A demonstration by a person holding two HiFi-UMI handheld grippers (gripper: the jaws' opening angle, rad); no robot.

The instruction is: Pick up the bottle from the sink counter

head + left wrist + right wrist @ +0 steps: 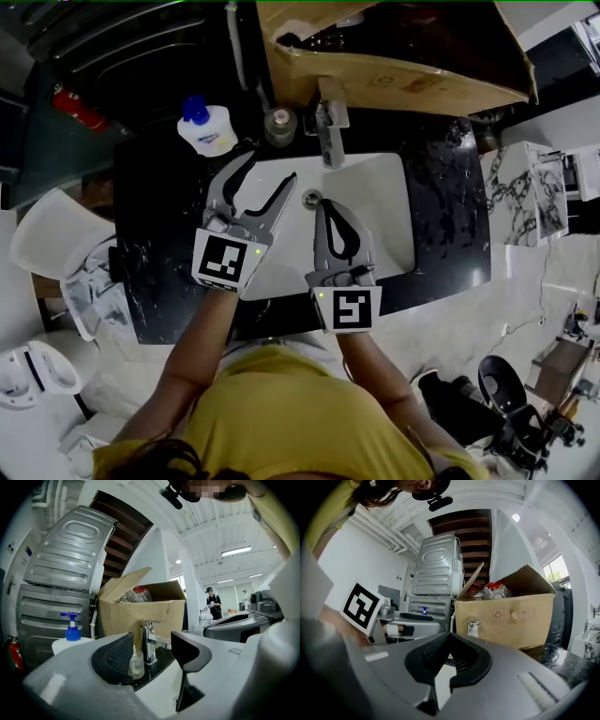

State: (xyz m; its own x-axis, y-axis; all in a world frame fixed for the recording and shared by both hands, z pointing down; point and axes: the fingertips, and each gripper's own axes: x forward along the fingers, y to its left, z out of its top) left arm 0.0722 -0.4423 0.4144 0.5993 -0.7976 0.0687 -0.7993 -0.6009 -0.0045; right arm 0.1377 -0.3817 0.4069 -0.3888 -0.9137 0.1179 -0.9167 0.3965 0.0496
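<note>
Hovering over the left part of the white rectangular sink basin, the left gripper has its jaws spread wide, with no object between the pads. Directly ahead of it, just beyond the left jaw tip and not touching it, the small clear round bottle stands upright on the black marbled bench. In the left gripper view, the left jaw covers part of this bottle. The chrome faucet stands immediately to the right of that bottle, in line with the gap between the jaws. Ahead and further to the left of this gripper, the white pump bottle with a blue pump head stands upright on the bench, clear of the jaws. The right gripper sits just to the right of the left gripper and slightly behind it, over the basin, with its jaws pressed together on nothing. Beyond both grippers, behind the faucet, sits the open brown cardboard box.
</note>
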